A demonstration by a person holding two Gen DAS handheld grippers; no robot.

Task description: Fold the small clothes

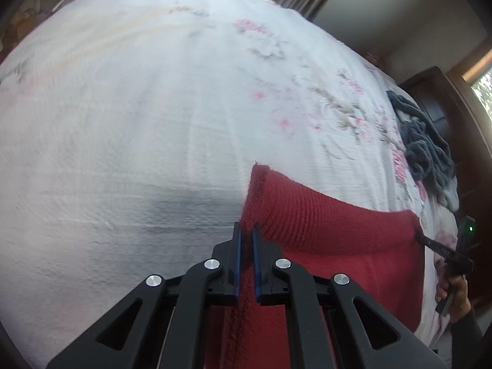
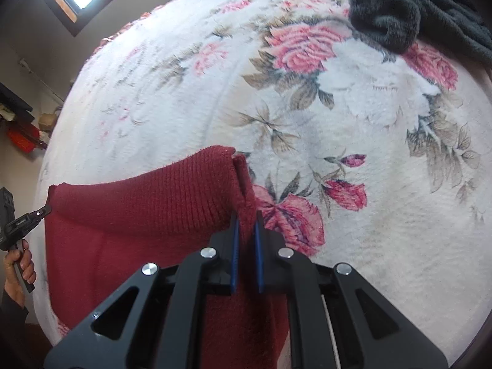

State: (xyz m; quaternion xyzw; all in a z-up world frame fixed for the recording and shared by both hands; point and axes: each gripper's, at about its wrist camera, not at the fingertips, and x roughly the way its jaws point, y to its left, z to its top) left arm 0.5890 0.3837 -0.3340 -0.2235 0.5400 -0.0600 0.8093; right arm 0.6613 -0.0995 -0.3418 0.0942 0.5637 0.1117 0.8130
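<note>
**Inspector:** State your hold and the garment's position.

**Operator:** My left gripper (image 1: 247, 230) is pinched narrow on one corner of the red knit garment (image 1: 332, 221). My right gripper (image 2: 246, 220) is clamped the same way on the opposite corner. The ribbed edge hangs stretched between the two, raised off the floral blanket (image 2: 353, 123). The lower part of the garment drapes toward the near edge of the bed, below my view.

**Inspector:** Risks from here?

**Operator:** Three, in my judgement. First, the knit is thick and the pads (image 2: 236, 246) catch only a thin strip at each corner; a quick swing forward could pull a corner free, and that side would drop crooked. Second, the ribbed edge sags between my grips; if I bring the grippers closer together while laying it down, the slack will bunch and the fold line will wrinkle. Third, the plush blanket looks grippy, so dragging the cloth over it may roll the underside.

**Inspector:** Anything else close by?

**Operator:** A dark grey fleecy garment (image 2: 399, 15) lies heaped toward the far right corner of the bed, well apart. I see it as no obstacle unless I lay the red piece too far over.
</note>
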